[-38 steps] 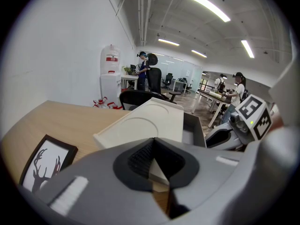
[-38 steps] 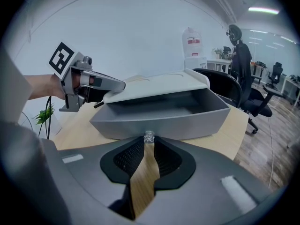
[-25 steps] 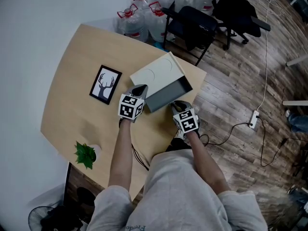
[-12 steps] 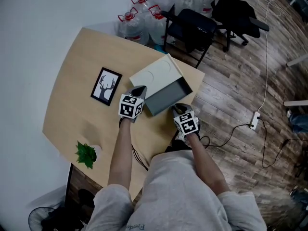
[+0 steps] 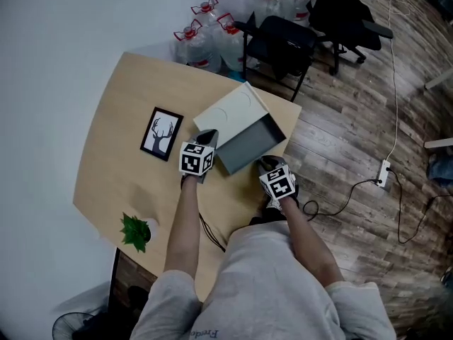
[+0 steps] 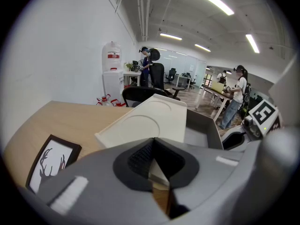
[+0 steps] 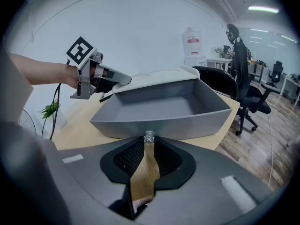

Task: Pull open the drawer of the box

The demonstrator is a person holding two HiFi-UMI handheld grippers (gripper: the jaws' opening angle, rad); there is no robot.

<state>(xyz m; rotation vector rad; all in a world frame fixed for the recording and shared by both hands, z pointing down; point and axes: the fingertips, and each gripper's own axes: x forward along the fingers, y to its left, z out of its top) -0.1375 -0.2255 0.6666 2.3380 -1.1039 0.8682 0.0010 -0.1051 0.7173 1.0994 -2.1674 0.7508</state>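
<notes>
Drawer [image 5: 249, 146]: pulled out of box [image 5: 228, 110].
Right gripper [image 5: 264, 161]: pinching knob [image 7: 149, 136].
Left gripper [image 5: 209, 134]: pressed together, at box corner.

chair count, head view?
2: a black chair beyond the table's far corner, a swivel office chair to its right. Others may be out of frame.

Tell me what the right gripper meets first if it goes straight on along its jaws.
The small clear knob on the grey drawer front: the right gripper looks closed on it, so going on would likely push the drawer in.
</notes>
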